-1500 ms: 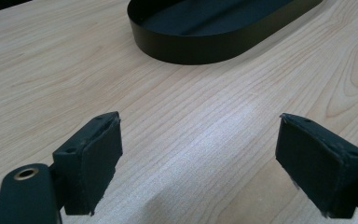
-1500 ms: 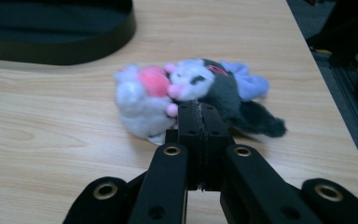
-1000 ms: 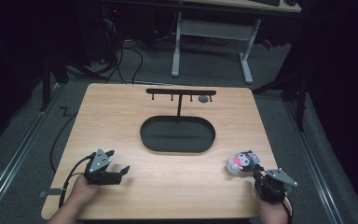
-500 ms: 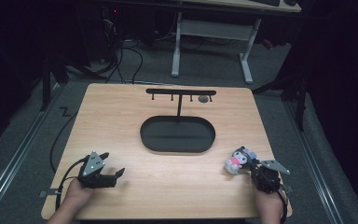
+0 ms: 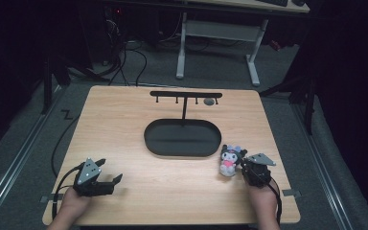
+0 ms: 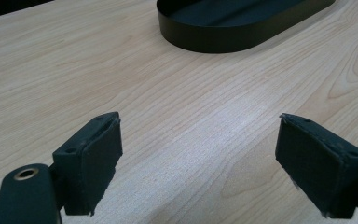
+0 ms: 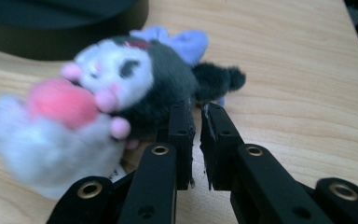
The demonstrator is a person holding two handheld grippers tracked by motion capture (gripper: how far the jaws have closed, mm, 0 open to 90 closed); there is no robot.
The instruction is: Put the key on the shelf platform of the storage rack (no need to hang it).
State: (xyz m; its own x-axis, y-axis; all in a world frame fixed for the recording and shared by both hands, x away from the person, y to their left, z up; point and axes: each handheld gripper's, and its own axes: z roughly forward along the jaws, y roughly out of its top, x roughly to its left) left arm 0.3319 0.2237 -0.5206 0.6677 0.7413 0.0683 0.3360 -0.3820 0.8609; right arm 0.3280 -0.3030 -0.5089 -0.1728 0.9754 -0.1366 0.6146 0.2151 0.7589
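Note:
A small plush toy (image 5: 230,160) with a black-and-white head, pink body and lilac bow lies on the wooden table (image 5: 124,124), just right of the black oval tray (image 5: 149,140). In the right gripper view the plush toy (image 7: 121,79) lies on its side. My right gripper (image 5: 243,167) sits against its right side. The right gripper (image 7: 196,112) shows a narrow slit between its pads with nothing in it; its jaws have just been opening, tips at the dark fur. My left gripper (image 5: 109,170) rests at the front left. In its own view the left gripper (image 6: 200,154) stands wide open over bare wood.
A black T-shaped rack (image 5: 184,94) with small hooks rises from the back of the tray; a round grey object (image 5: 209,101) lies by it. The tray wall (image 6: 223,39) lies ahead of the left gripper. The table's right edge (image 5: 278,158) is close to the right hand.
My right gripper has moved left across the table, and the plush toy has shifted left with it toward the tray. The left gripper has slid slightly toward the front edge.

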